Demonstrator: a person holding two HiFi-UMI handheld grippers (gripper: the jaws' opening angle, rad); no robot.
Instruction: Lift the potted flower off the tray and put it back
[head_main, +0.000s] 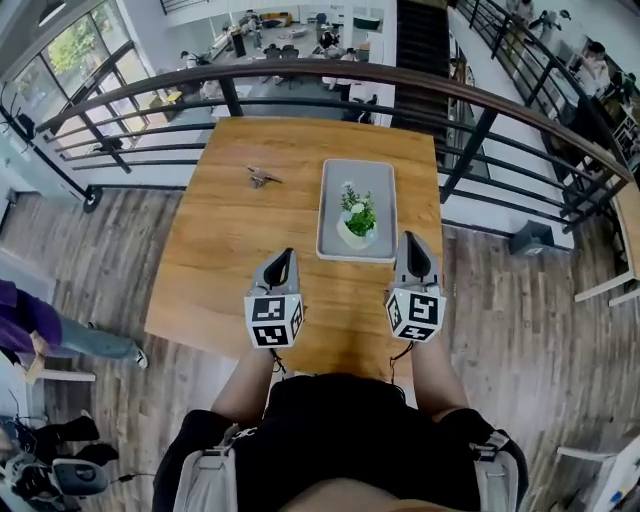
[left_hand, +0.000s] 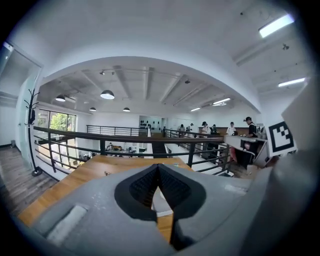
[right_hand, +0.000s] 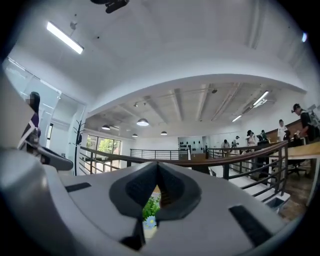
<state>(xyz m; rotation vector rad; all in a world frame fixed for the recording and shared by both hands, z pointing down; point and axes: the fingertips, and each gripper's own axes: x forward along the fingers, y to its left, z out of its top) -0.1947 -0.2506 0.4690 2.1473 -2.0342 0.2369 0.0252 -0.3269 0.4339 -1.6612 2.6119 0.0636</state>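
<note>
A small potted flower (head_main: 358, 217), green leaves and pale blooms in a light pot, stands on the near half of a grey tray (head_main: 371, 178) on the wooden table. My left gripper (head_main: 287, 254) hovers near the table's front, left of the tray, its jaws closed together and empty. My right gripper (head_main: 413, 240) hangs just right of the tray's near corner, also shut and empty. In the left gripper view the left gripper (left_hand: 158, 169) shows its tips meeting. In the right gripper view the right gripper (right_hand: 157, 165) is shut, with the flower (right_hand: 150, 210) seen below its tips.
A small metal object (head_main: 263, 177) lies on the table left of the tray. A dark curved railing (head_main: 300, 75) runs behind the table's far edge. A person (head_main: 40, 325) stands on the wooden floor at the far left. A grey block (head_main: 532, 238) sits right of the table.
</note>
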